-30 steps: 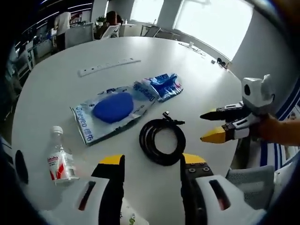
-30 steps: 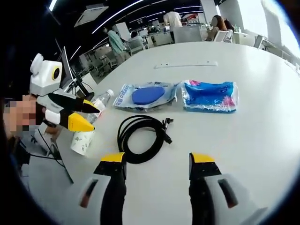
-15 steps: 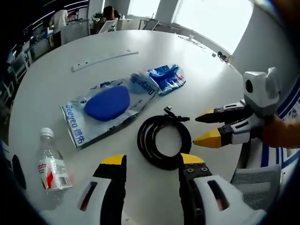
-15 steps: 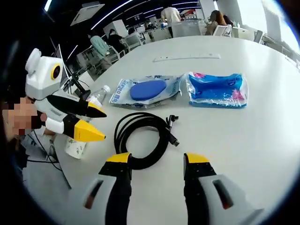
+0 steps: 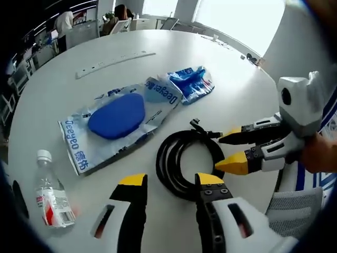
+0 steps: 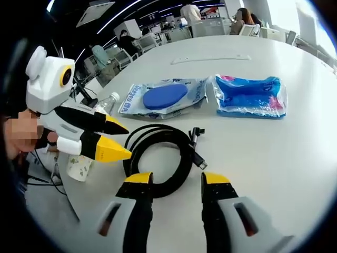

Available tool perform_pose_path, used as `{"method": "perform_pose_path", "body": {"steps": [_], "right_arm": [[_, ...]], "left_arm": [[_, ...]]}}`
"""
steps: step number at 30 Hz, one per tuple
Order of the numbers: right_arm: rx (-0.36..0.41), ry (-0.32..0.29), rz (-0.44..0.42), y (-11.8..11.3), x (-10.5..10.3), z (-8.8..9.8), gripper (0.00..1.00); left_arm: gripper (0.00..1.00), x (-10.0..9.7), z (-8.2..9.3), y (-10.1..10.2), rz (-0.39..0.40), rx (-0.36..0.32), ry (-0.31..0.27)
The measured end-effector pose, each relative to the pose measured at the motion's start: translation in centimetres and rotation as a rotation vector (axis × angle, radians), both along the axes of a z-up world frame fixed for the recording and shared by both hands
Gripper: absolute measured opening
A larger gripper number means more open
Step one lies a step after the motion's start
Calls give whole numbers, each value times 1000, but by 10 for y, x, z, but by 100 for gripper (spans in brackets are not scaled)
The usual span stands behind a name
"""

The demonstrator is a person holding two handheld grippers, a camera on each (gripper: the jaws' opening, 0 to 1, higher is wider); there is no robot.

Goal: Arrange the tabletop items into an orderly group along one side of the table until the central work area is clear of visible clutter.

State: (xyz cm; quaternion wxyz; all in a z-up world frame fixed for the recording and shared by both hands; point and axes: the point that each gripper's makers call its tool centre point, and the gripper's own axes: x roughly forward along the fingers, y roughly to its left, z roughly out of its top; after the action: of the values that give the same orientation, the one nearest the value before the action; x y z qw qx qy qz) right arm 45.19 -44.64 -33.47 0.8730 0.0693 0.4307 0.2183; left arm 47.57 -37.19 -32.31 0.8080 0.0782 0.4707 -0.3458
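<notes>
A black coiled cable (image 5: 188, 162) lies on the white round table (image 5: 63, 100), just past the tips of my left gripper (image 5: 171, 180), which is open with the coil's near edge showing in the gap. My right gripper (image 5: 226, 152) comes in from the right, open, its yellow tips at the coil's right side. In the right gripper view the cable (image 6: 160, 158) lies just ahead of my right gripper (image 6: 177, 179), and the left gripper (image 6: 125, 141) points at the coil's left edge. Beyond lie a bagged blue pad (image 5: 113, 116) and a blue packet (image 5: 192, 84).
A small water bottle (image 5: 50, 197) lies at the near left. A white strip (image 5: 113, 66) lies farther back. A paper cup (image 6: 79, 166) sits by the table edge under the left gripper. Chairs and people are beyond the table's far side.
Both grippers have closed in on the cable from opposite sides, and it looms larger in both views. Each gripper's jaws stand a little narrower than before. The items on the table have not moved.
</notes>
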Motion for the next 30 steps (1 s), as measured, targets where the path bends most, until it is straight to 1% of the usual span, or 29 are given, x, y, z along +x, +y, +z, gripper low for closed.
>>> {"method": "perform_pose_path", "body": {"steps": [4,8,11,13,14,15,18,23,24,25,30], "right_arm": [[-13,-10,-2,2,5,-1,28],[-48,-19,-10,-2,9,-3,21],[-68,-26,-21,-6,10,-3,16],[-72,-24,-25,-7,11,-4,14],[-64,-20,-20,-5,11,-4,12],[-68,-25,-26,-6,12,-4,11],[-78,-25,-28,-7,13,-5,10],[-73,-17,-48,-9,13,-5,7],[-65,-16,-56,-10,13,-5,7],[-52,-12,-66,-10,13,-5,6],[-17,-5,-81,-13,12,-3,4]], "left_arm": [[34,2,-4,-1,6,1,1],[32,1,-8,-2,3,14,1],[29,1,-13,-2,5,20,5],[27,0,-16,-2,10,21,12],[26,0,-15,-2,20,17,11],[25,3,-14,-3,21,10,-3],[21,4,-15,-4,21,14,-7],[15,3,-16,-6,21,19,-12],[13,0,-16,-7,39,6,14],[12,1,-16,-6,46,3,6],[5,1,-14,-7,84,-33,37]]}}
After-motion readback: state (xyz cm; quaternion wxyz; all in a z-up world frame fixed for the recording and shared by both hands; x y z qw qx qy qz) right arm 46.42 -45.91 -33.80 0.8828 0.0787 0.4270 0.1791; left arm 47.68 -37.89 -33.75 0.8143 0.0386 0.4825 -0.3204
